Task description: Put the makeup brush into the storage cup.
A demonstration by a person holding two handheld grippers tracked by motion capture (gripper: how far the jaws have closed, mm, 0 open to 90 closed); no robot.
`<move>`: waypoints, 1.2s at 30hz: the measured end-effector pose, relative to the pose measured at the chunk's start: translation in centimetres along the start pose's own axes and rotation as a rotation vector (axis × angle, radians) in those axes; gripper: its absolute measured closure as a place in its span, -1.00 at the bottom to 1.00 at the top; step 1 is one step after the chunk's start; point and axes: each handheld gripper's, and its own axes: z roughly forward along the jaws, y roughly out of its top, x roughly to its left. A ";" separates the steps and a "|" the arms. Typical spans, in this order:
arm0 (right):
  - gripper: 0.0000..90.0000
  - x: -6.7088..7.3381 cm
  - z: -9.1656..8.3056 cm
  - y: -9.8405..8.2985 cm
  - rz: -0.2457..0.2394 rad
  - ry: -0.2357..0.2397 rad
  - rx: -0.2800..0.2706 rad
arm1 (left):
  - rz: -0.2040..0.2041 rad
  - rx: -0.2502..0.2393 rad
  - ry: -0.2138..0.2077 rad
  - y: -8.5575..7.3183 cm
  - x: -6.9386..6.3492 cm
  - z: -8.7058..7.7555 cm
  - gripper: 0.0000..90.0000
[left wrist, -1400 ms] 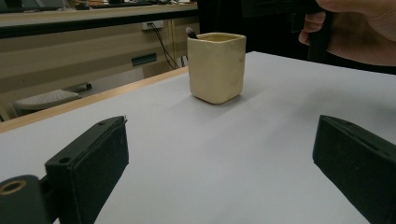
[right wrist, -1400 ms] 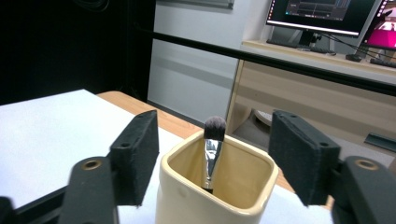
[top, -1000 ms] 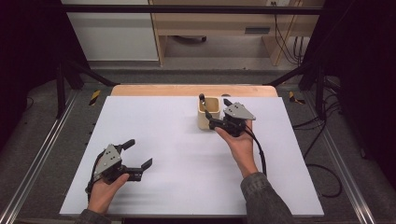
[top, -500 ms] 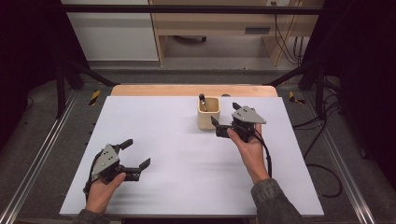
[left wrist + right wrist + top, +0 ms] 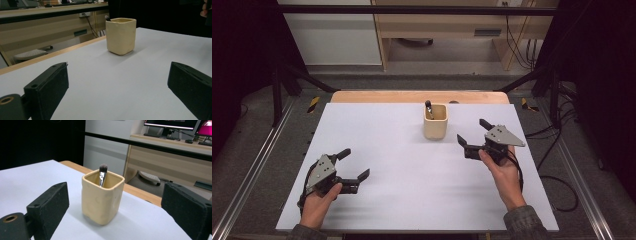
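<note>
The cream cup (image 5: 435,121) stood upright near the far edge of the white worktop (image 5: 412,165), with a brush (image 5: 102,173) leaning inside, bristles up. The right tool (image 5: 472,137), jaws wide and holding nothing, had just been opening beside the cup, apparently apart from it. The left tool (image 5: 354,165) sat wide and empty near the front left.

High view looks down; both tool views face the cup (image 5: 435,122) closely.

The cup's (image 5: 102,198) wall is hiding most of the brush (image 5: 102,173), leaving just its dark bristle tip and a bit of ferrule showing above the rim. The bottom edge of the high view is cutting off both forearms, and the monitor (image 5: 172,123) is running past the top edge
</note>
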 end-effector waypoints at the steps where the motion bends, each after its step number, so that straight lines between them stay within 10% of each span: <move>1: -0.82 0.0 0.0 0.0 0.000 0.000 0.000 | -0.003 -0.002 0.002 0.0 0.1 -0.1 -0.93; 36: -0.88 -3.2 -7.4 -4.6 0.027 -0.034 -0.017 | 0.020 -0.042 0.039 0.6 3.5 -4.0 -0.93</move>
